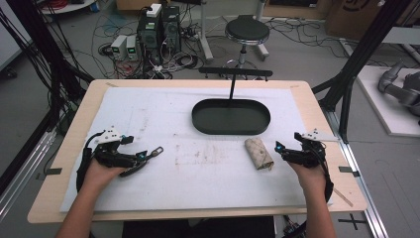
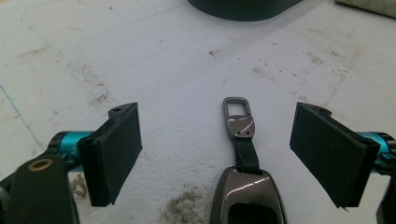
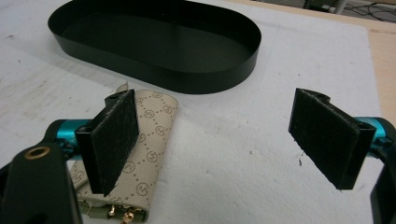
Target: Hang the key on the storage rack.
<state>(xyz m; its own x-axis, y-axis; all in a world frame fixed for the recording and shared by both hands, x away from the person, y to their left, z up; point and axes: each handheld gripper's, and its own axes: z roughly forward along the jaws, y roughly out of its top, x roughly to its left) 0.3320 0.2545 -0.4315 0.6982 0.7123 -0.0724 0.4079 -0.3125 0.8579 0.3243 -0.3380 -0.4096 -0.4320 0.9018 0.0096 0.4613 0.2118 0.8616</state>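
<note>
- The left gripper [image 1: 143, 157] rests low on the white mat [image 1: 148, 109] at the table's left side, its jaws spread wide and gripping nothing.
- A key fob [image 2: 246, 196] with a metal clasp [image 2: 239, 117] lies flat on the mat between those spread jaws in the left gripper view, nearer the right-hand pad and touching neither.
- The right gripper [image 1: 283, 148] sits at the table's right side, jaws likewise released and empty.
- A beige patterned key pouch [image 3: 144, 154] lies just beside its left-hand pad [image 3: 114, 140], partly behind it rather than between the two; gold hooks [image 3: 122, 213] poke out at the near end.
- The black oval tray [image 1: 198, 119] stands empty behind both items, in front of a black T-shaped stand [image 1: 236, 73].
- To my eye, the fob sits off-centre, so closing now could have one pad push it sideways before the other meets it, and the smooth shell might squirt out.
- A pinch on the thin clasp or strap alone would probably leave the fob dangling and swinging.
- The pouch looks soft; a grab at its edge could fold it or unroll it, and the hooks might snag the mat.
</note>
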